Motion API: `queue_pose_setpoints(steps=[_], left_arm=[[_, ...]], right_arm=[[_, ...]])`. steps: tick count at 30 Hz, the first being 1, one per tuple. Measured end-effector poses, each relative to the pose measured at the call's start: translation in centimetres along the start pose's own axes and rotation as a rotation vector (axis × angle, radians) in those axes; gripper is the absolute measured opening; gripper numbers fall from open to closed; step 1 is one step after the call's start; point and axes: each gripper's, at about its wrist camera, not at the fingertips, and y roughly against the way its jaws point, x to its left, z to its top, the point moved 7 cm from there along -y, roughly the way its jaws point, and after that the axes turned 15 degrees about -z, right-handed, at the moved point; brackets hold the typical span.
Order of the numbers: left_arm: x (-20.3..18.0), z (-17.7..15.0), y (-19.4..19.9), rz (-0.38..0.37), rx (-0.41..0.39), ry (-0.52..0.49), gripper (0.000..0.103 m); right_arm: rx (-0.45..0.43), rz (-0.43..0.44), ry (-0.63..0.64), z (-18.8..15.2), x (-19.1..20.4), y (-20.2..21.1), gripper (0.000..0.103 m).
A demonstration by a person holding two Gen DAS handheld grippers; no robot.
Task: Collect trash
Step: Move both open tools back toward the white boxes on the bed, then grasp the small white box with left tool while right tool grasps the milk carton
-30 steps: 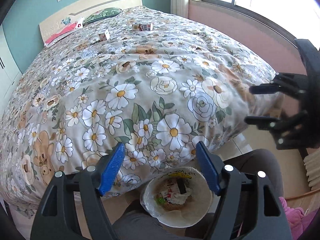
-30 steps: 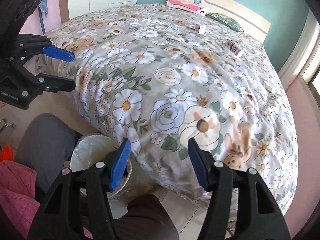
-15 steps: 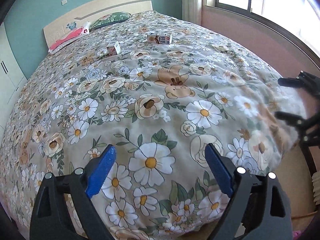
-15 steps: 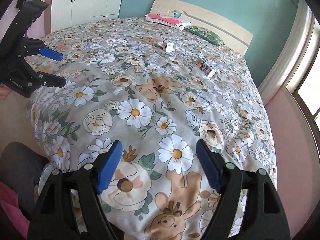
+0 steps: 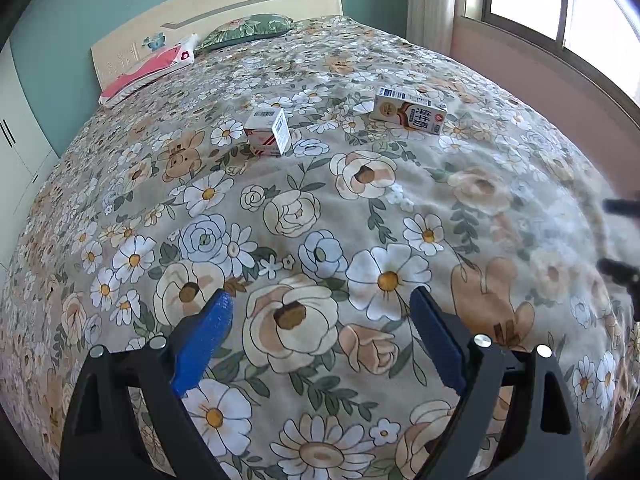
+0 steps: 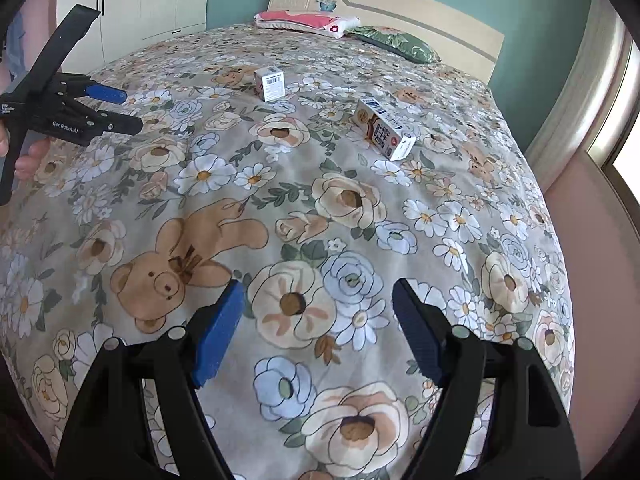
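From the left wrist the left gripper [image 5: 320, 308] hung agape and empty over the floral bedspread [image 5: 320, 208], small box [image 5: 269, 131] and carton [image 5: 410, 114] lying beyond, while the right wrist's view showed the right gripper [image 6: 318, 300] likewise spread, holding nothing.

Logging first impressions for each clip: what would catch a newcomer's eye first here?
The floral bedspread fills both views. Two bits of trash lie on it toward the headboard: a small white box and, to its right, a milk carton on its side. Nearest the cameras, the left gripper and right gripper hover open and empty above the spread.
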Motion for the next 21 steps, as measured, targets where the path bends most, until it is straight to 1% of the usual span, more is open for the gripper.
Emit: queue_pose_setpoints(steps=[2, 6, 9, 12, 15, 17, 19, 21], left_arm=[[0.8, 2.1, -0.6, 0.023, 0.021, -0.025, 0.092], [2.7, 6.4, -1.6, 0.028, 0.054, -0.046, 0.092], [4.1, 9.5, -2.6, 0.017, 0.066, -0.065, 0.092], [5.7, 12.3, -4.3, 0.019, 0.079, -0.059, 0.092], [7.1, 14.5, -6.6, 0.036, 0.076, -0.060, 0.092], [7.9, 15.4, -8.6, 0.036, 0.105, -0.058, 0.092], [8.8, 16.1, -10.5, 0.063, 0.124, -0.072, 0.092], [9.5, 16.6, -12.4, 0.096, 0.145, -0.109, 0.092]], right_arm=[[0.014, -0.012, -0.001, 2.9, -1.7, -1.4, 0.076], [0.036, -0.019, -0.005, 8.6, -4.4, -4.6, 0.076], [0.068, -0.011, 0.013, 12.2, -5.5, -7.8, 0.076], [0.094, 0.014, 0.037, 15.1, -5.8, -11.1, 0.076], [0.114, 0.011, 0.075, 17.3, -5.5, -14.4, 0.076], [0.147, 0.019, 0.088, 18.1, -5.3, -16.8, 0.076], [0.185, 0.025, 0.110, 18.4, -5.0, -19.1, 0.076], [0.206, 0.005, 0.150, 18.7, -4.6, -21.2, 0.076]])
